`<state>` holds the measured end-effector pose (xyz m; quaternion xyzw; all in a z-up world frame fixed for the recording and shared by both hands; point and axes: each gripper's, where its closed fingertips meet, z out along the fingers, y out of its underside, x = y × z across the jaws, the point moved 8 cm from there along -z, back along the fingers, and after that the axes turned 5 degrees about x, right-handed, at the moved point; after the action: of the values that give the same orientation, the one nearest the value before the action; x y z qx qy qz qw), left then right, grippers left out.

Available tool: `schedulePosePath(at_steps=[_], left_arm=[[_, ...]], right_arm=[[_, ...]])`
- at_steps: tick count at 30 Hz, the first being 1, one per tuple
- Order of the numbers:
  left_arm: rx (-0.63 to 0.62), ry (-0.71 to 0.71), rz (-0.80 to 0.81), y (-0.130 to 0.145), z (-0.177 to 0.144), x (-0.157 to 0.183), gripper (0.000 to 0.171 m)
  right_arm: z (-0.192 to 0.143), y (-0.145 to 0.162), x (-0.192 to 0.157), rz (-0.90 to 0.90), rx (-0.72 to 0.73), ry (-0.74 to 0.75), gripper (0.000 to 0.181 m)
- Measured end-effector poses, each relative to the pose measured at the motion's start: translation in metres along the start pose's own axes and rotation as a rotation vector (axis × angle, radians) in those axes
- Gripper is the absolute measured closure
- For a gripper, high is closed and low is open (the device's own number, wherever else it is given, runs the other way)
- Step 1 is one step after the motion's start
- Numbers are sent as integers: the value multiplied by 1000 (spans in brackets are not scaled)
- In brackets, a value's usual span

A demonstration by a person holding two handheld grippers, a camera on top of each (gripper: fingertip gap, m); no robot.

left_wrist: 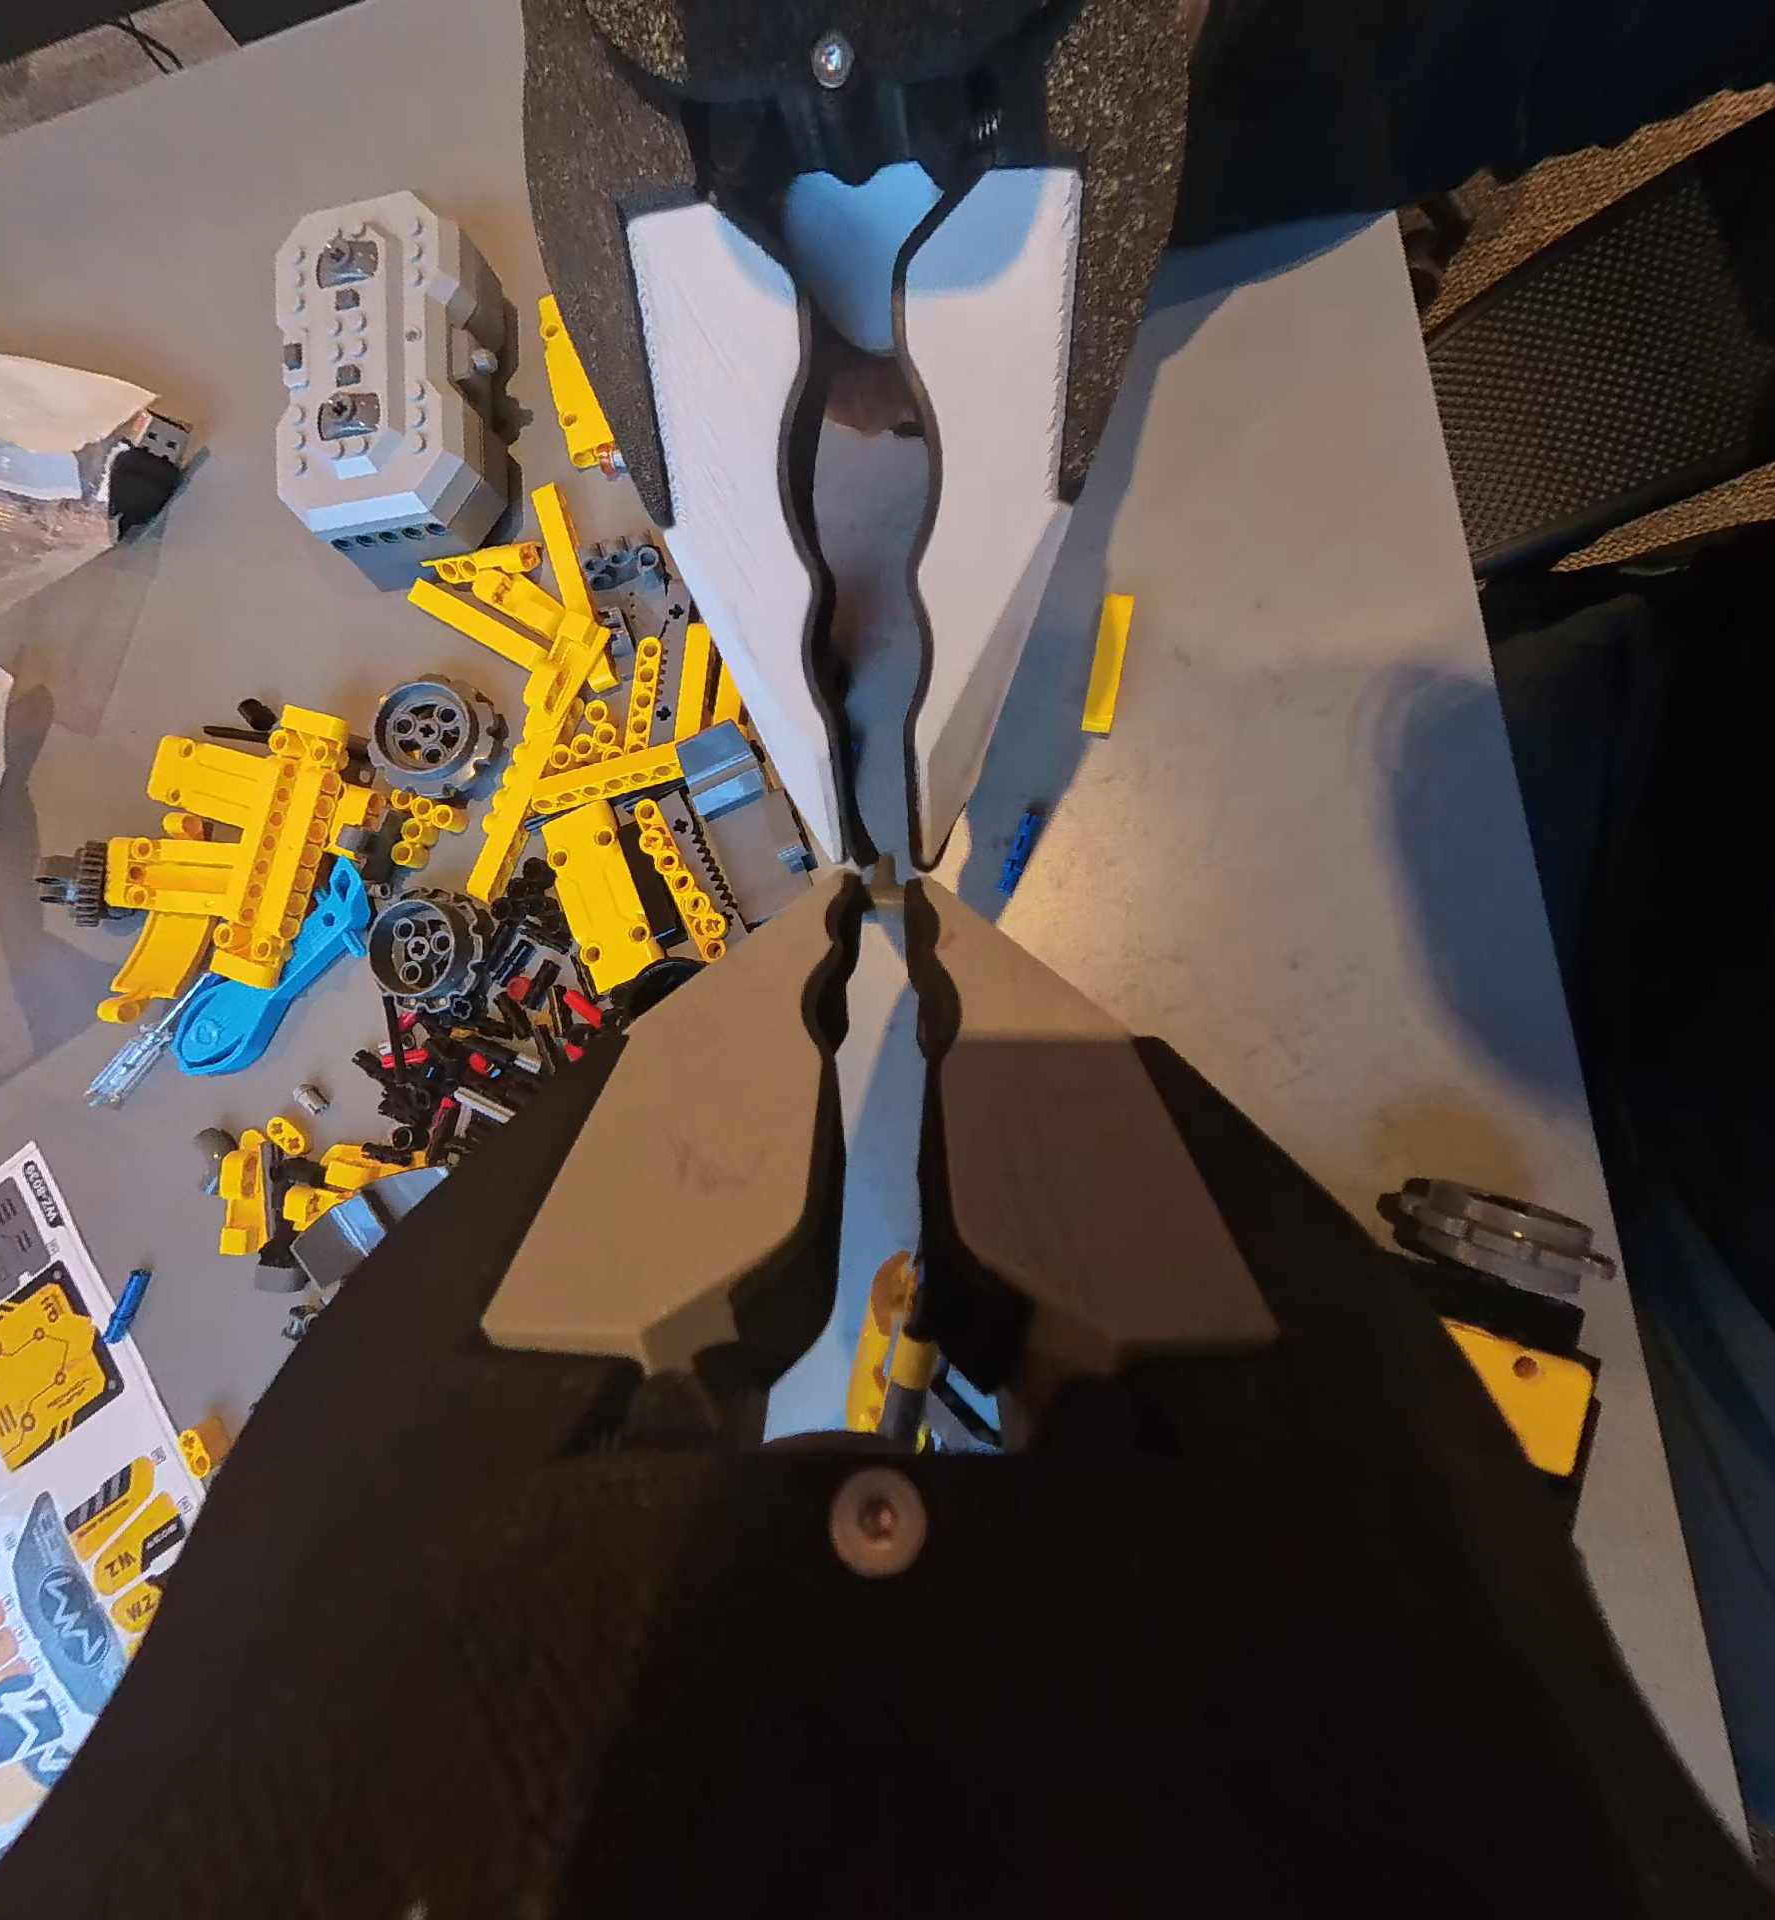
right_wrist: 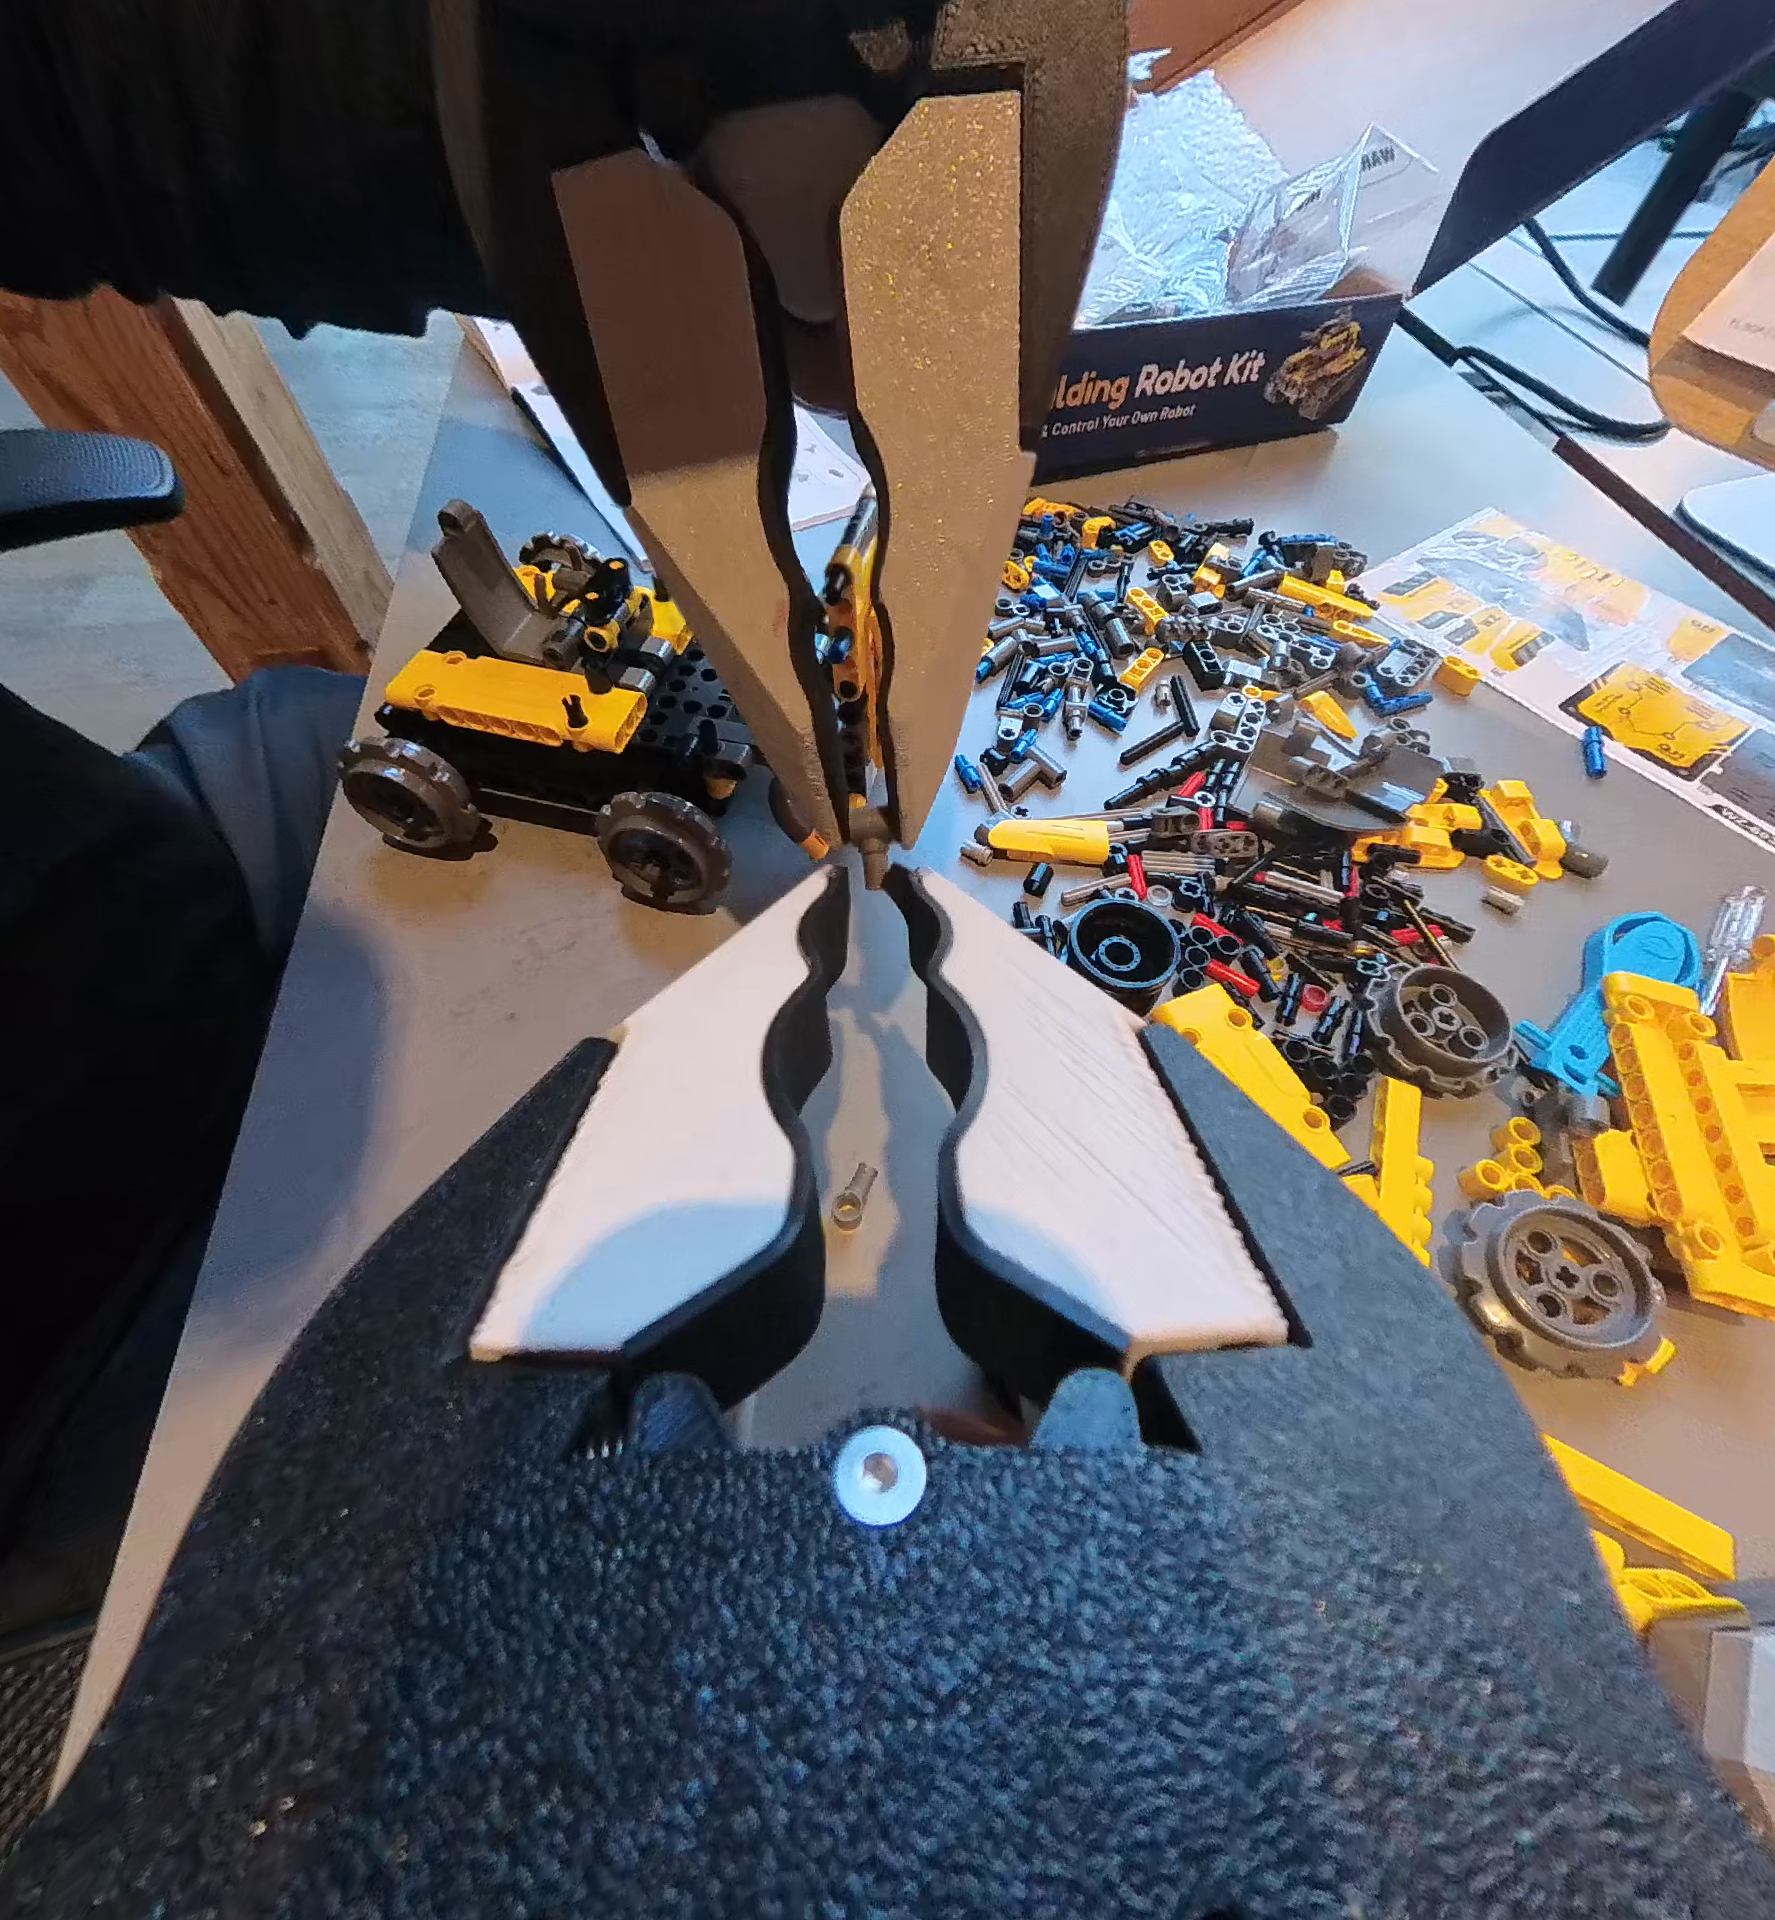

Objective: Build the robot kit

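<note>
My left gripper (left_wrist: 883,888), with grey fingers, is shut along a yellow and black beam assembly (right_wrist: 847,623). The assembly also shows low between its fingers in the left wrist view (left_wrist: 888,1340). A small grey pin (right_wrist: 870,836) sticks out at its tips. My right gripper (right_wrist: 867,875), with white fingers, meets it tip to tip from the opposite side, and its tips close on the pin's free end (left_wrist: 883,878). Both are held just above the grey table (right_wrist: 509,966). The left gripper (right_wrist: 867,826) comes in from the top of the right wrist view, and the right gripper (left_wrist: 883,857) from the top of the left wrist view.
A part-built yellow and black wheeled car (right_wrist: 550,727) stands near the table's edge. A big pile of loose parts (right_wrist: 1226,727) lies beside it. Also here are a grey battery box (left_wrist: 384,384), a sticker sheet (left_wrist: 21,1403), the kit box (right_wrist: 1205,384) and a small metal lug (right_wrist: 849,1184). A person's leg (right_wrist: 187,831) is at the table's side. Left and right tips are no more than a few centimetres apart.
</note>
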<state>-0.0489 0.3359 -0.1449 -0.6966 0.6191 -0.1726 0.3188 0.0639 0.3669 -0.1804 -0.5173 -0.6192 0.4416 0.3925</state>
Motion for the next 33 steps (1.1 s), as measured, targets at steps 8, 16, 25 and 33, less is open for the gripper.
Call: schedulePosePath(at_steps=[8,16,25,33], left_arm=[[39,-2,-3,-3,-2,0,167],[49,7,-15,-2,0,0,167],[37,15,-70,4,5,0,167],[66,-78,-186,12,-28,-6,145]], right_arm=[[1,3,2,-2,-25,20,162],[6,1,-4,-37,-20,3,170],[8,6,-3,-34,-70,18,177],[9,28,-1,-79,-296,57,177]])
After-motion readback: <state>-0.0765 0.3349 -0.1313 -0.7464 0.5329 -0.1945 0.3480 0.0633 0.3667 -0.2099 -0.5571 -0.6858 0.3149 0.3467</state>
